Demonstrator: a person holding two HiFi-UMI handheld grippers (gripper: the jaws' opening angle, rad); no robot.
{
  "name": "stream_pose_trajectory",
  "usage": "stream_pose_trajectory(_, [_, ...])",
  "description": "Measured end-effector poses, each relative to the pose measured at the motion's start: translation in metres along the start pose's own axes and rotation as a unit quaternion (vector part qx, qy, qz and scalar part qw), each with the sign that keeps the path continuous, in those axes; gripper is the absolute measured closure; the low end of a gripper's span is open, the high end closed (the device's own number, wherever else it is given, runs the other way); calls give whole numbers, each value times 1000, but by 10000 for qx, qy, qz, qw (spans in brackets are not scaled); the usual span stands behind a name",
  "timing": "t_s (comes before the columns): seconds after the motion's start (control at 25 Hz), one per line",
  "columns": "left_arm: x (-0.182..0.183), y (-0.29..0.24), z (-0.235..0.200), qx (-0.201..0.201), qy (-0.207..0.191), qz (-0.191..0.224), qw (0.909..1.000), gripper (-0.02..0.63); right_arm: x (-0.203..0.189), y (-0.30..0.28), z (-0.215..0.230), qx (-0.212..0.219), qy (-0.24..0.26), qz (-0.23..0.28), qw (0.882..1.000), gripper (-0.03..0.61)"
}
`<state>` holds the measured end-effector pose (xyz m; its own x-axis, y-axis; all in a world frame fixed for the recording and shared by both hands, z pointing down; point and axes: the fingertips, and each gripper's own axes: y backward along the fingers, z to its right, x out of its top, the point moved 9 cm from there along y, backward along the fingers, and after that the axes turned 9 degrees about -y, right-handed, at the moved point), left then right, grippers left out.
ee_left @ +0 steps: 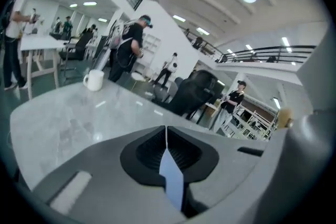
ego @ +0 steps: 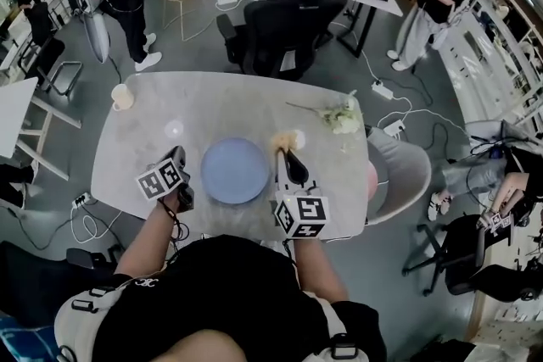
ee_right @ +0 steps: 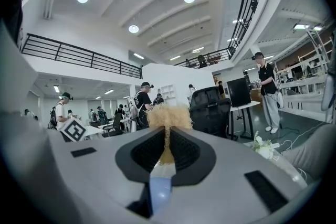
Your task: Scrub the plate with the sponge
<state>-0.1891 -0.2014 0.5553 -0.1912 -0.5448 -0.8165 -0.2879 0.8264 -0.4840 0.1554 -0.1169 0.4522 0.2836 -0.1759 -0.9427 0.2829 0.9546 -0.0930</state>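
Note:
A round blue plate (ego: 234,170) lies flat on the grey marble table (ego: 221,102), near its front edge. My right gripper (ego: 285,150) stands just right of the plate's far rim, shut on a tan, fuzzy sponge (ego: 287,139). In the right gripper view the sponge (ee_right: 168,117) bulges out past the closed tips of that gripper (ee_right: 167,136). The sponge is beside the plate; whether it touches the rim cannot be told. My left gripper (ego: 176,157) hovers left of the plate. In its own view this gripper (ee_left: 166,136) has its jaws together with nothing held.
A white mug (ego: 122,97) (ee_left: 94,80) stands at the table's far left corner. A sprig of pale flowers (ego: 339,116) (ee_right: 262,145) lies at the far right. A black office chair (ego: 288,21) sits behind the table, and people stand around the room.

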Motion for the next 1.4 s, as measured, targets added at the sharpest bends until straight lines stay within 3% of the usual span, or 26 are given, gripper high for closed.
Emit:
stream_pose_trajectory(0.08, [38,19,26,-416,-493,636,9959,609,4,-4,-2,34,23,76,10000,548])
stream_pose_trajectory(0.2, [82,52,62,-936,-1006,1388,9807,609,10,-8,-7,87,42,199,9998,548])
stream_pose_trajectory(0.36, [101,80,91,-986,-1660,1792,9647,609,18,-9,-16,208,91,471,9986,548])
stream_pose_trajectory(0.48, [94,82,97,-890,-2025,1764,9591,609,16,-9,-20,209,167,601,9978,548])
stream_pose_trajectory(0.72, [84,78,92,-1024,-1752,1513,9674,609,11,-10,-21,104,271,528,9982,548])
stream_pose_trajectory(1.16, [86,78,107,-1092,-2250,1673,9537,609,12,-12,-14,39,183,549,9983,548])
stream_pose_trajectory(1.4, [83,78,107,-1131,-2247,1702,9528,609,9,-12,-14,8,214,539,9983,548])
